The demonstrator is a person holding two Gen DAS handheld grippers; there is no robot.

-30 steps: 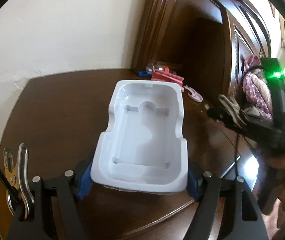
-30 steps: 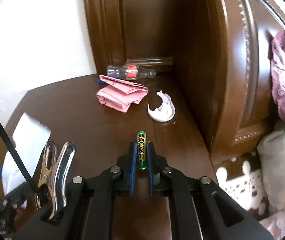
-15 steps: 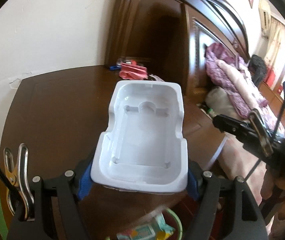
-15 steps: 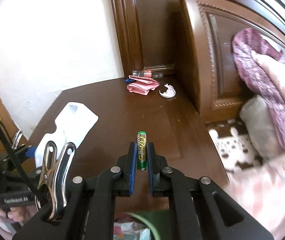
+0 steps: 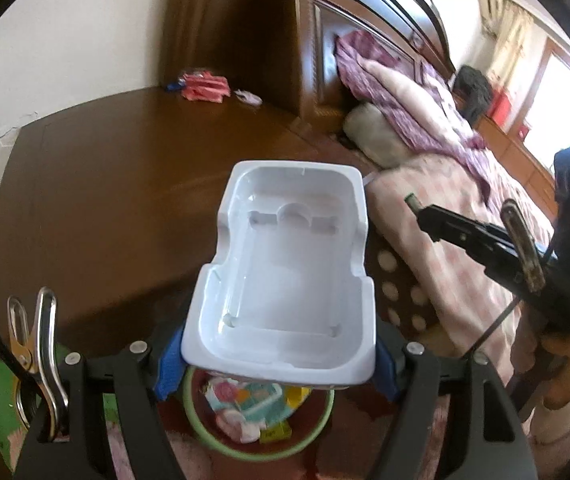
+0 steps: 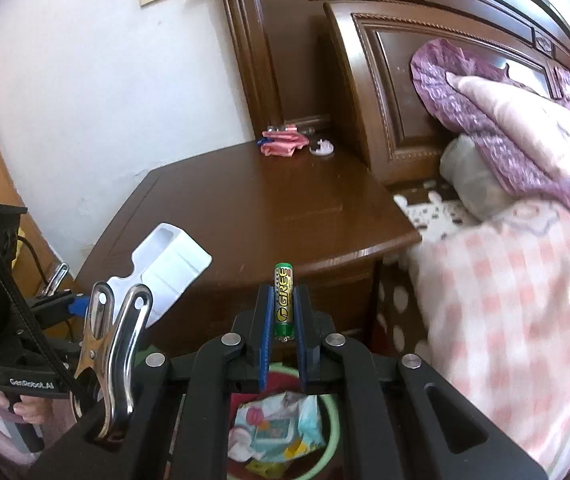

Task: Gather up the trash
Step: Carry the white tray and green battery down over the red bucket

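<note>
Hiding most of the green-rimmed bin (image 5: 327,412) below it, the white plastic tray (image 5: 289,280) is sitting clenched in our left gripper (image 5: 281,364), so we are seeing only a blurred jumble of wrappers inside. Our right gripper (image 6: 283,322) is pinching a green battery (image 6: 283,300) upright, near the nightstand's (image 6: 245,208) front edge and above the same bin (image 6: 335,420). At the far corner, pink packaging (image 6: 281,144) and a white scrap (image 6: 322,148) are lying too small to identify. To the right, bedding (image 6: 505,280) is filling the view.
</note>
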